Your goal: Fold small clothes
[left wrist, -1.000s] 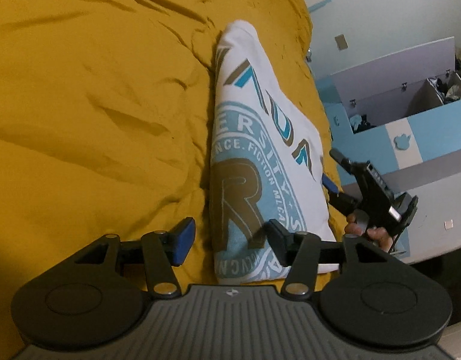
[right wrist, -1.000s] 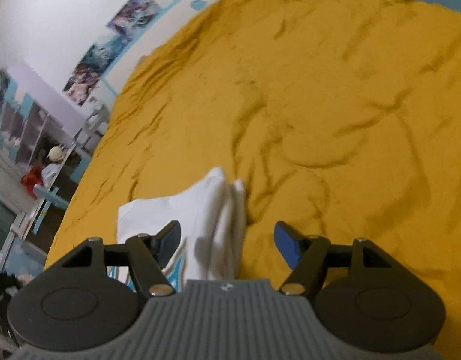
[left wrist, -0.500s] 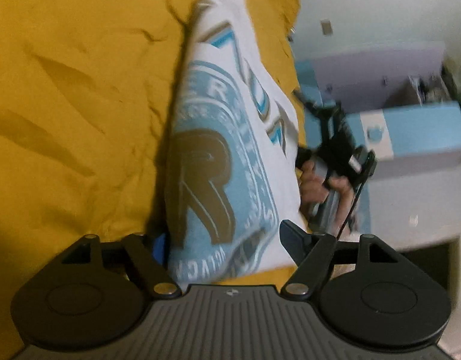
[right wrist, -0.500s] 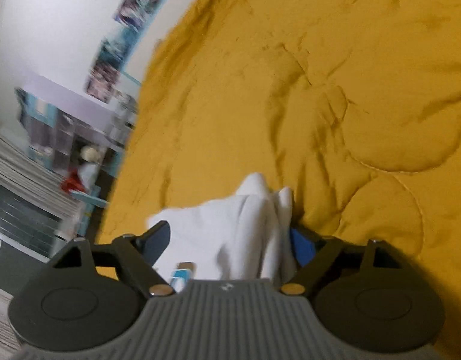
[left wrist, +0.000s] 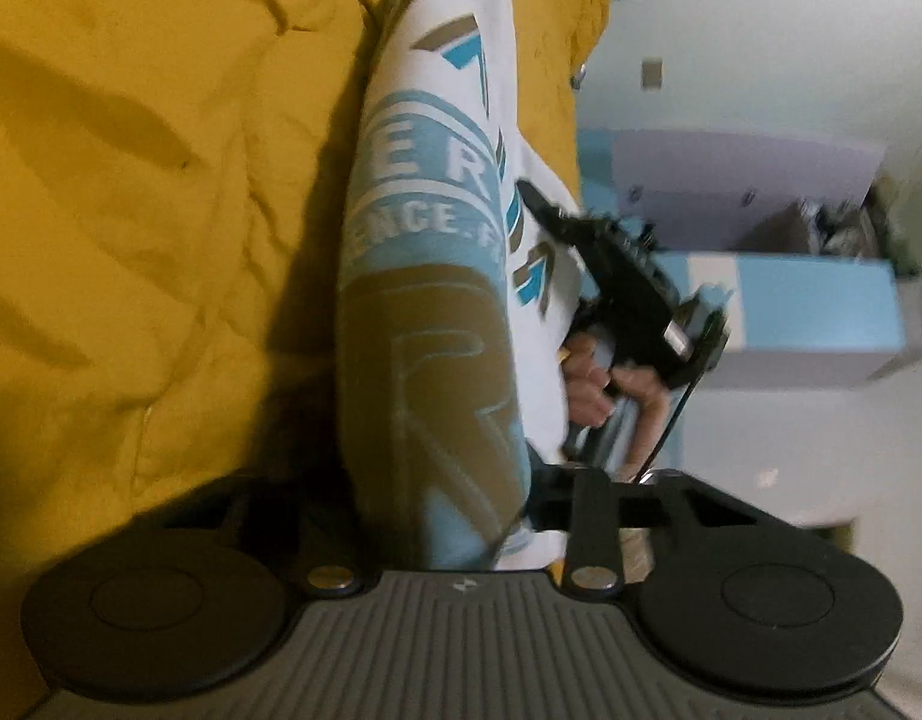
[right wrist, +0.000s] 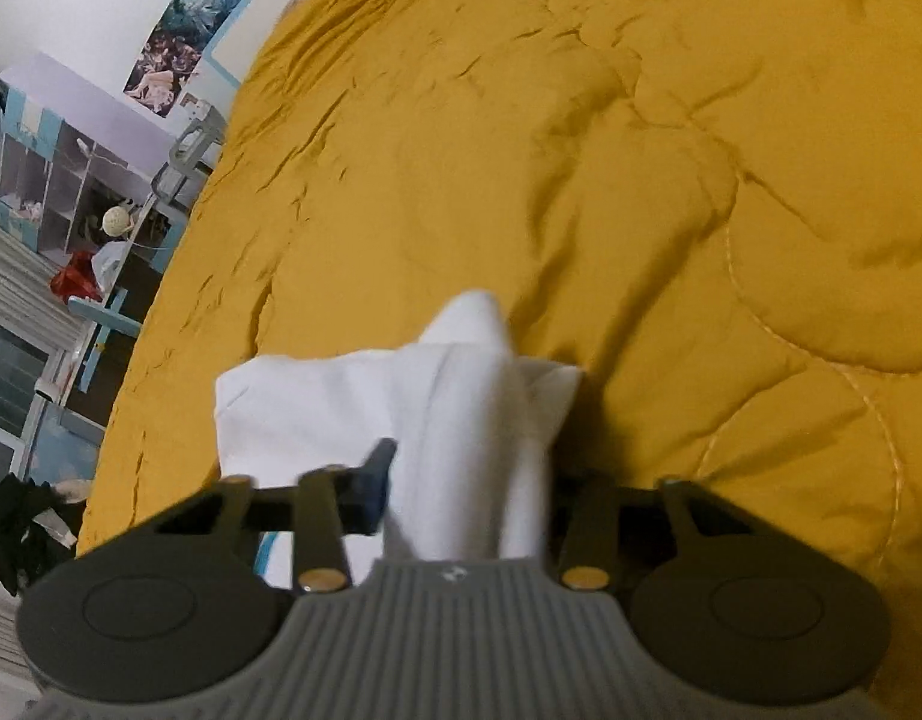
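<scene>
A folded white shirt [left wrist: 437, 210] with a light-blue and brown print lies on a mustard bedspread [left wrist: 131, 180]. My left gripper [left wrist: 437, 498] has its near end bunched between its fingers; the jaws are closing and the cloth is pinched, with the left finger hidden behind it. In the right wrist view the plain white end of the shirt [right wrist: 353, 396] rises in a ridge between the fingers of my right gripper [right wrist: 467, 498], whose jaws are closing and squeezing the fabric. A hand [left wrist: 593, 384] holding that right gripper shows at the shirt's right edge.
The bedspread [right wrist: 581, 150] stretches wide beyond the shirt. Off the bed's edge stand a light-blue and lilac cabinet [left wrist: 791, 300] and a shelf unit [right wrist: 59, 162]. Posters [right wrist: 179, 42] hang on the wall. Dark clothing [right wrist: 17, 528] lies on the floor.
Both grippers have moved down onto the shirt's two ends. Their jaws went from wide apart to narrowed around bunched cloth.
</scene>
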Available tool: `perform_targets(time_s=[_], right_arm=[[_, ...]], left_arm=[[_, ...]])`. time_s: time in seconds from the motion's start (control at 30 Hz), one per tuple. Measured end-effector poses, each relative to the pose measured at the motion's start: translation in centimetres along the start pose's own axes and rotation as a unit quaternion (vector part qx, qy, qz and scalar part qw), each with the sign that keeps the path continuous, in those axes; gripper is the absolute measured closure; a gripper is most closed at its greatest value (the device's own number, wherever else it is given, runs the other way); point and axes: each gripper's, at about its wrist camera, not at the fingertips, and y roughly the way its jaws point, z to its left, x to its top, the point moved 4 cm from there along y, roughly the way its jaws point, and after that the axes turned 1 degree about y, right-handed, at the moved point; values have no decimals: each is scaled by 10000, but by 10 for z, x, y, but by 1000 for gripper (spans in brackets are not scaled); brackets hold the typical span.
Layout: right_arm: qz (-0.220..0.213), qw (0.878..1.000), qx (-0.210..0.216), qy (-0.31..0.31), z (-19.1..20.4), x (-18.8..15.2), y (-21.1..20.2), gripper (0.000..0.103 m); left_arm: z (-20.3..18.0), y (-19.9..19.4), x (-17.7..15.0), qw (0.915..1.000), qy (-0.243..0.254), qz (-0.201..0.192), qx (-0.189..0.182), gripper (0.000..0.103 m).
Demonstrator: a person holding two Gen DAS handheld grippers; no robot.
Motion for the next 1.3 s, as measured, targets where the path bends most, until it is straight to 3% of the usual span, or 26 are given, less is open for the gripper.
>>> perform_targets(time_s=[0.17,0.33,0.4,0.6,0.77,0.93,1.1,1.3], right_arm=[[-178,9993,-22,-316,35,-1,-26,75],[-214,9942,-106,-1049,100,6,-59,76],[-233,9921,3,-1234,128,8,-69,76],[-208,9836,670,-1663,227,-5,-60,76],[5,9736,1314,-1866,317,-41,-12,76],[380,9643,1717,-1981,383,-88,50,76],[802,9617,1566,-2103,405,-125,123,76],[1410,9627,800,-2165,371,-163,208,76]], left_arm=[[-15,-14,-8,9984,424,-176,337,71],[-45,-39,-9,9967,755,-282,36,72],[-54,-59,-8,9956,845,-402,-66,72],[-75,-157,-2,9865,1241,-1057,143,72],[-66,-251,-2,9772,1265,-1644,458,72],[-37,-320,-6,9685,1123,-2077,793,72],[15,-346,-6,9680,644,-2227,964,72],[87,-333,-7,9708,-148,-2010,1297,72]])
